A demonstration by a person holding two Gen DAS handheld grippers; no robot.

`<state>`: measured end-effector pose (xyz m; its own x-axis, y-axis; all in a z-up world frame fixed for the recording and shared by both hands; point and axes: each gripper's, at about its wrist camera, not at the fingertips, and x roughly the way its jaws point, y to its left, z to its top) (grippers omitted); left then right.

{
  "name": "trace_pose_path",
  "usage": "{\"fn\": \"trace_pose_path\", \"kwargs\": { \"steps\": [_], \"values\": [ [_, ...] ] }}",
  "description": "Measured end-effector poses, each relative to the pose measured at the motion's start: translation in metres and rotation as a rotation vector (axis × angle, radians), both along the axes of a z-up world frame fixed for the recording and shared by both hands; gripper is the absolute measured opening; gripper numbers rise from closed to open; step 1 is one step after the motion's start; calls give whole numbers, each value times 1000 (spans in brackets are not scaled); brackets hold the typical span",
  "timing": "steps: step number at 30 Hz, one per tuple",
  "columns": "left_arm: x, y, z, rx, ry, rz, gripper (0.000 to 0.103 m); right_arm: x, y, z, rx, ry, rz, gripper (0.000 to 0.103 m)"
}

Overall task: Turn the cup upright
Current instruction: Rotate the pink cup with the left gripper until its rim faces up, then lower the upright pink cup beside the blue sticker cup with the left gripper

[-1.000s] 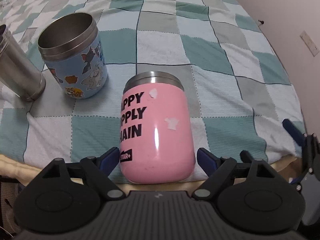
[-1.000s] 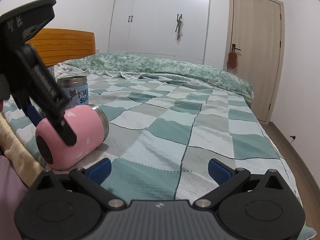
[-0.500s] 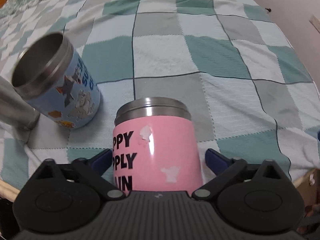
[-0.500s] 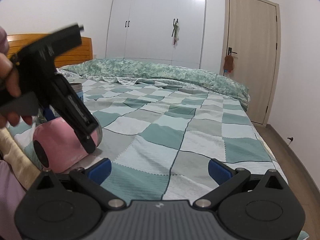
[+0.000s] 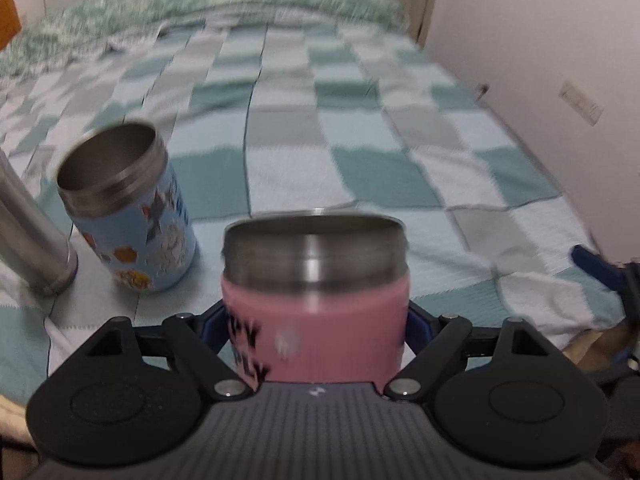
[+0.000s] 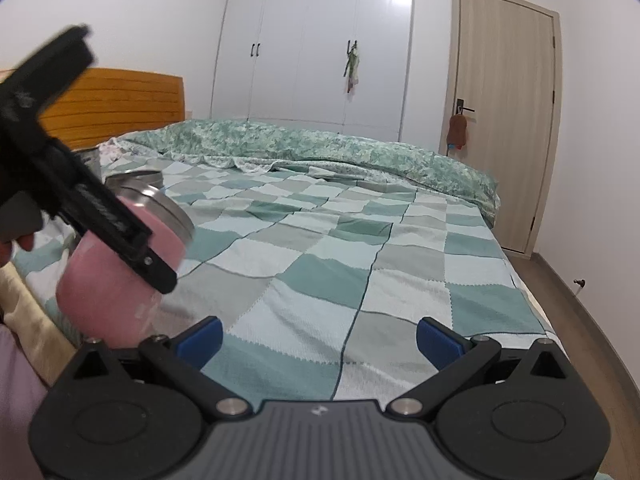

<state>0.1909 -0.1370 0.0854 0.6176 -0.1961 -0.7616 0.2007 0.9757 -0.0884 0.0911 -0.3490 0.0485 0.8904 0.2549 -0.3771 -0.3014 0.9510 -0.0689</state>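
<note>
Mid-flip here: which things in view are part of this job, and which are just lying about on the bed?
In the job:
pink cup, tilted, rim forward
left gripper, jaws clamped on it

Lying about:
blue sticker cup, upright
steel tumbler
right gripper, jaws apart, holding nothing
checked blanket

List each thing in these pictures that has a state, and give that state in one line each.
Pink cup: clamped in left claw, lifted, tilted.
Blue cup: standing, mouth open upward.
Left claw: shut on pink cup.
Right claw: open, holding nothing.
Door: closed.
</note>
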Motion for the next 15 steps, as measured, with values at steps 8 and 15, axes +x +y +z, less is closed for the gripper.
{"fn": "trace_pose_path", "kwargs": {
  "steps": [8, 15],
  "values": [
    [5, -7, 18, -41, -271, -5, 85, 9, -4, 6, 63, -34, -62, 103],
    [37, -11, -12, -17, -396, 55, 85, 16, -4, 5, 85, -48, -107, 103]
  ]
}}
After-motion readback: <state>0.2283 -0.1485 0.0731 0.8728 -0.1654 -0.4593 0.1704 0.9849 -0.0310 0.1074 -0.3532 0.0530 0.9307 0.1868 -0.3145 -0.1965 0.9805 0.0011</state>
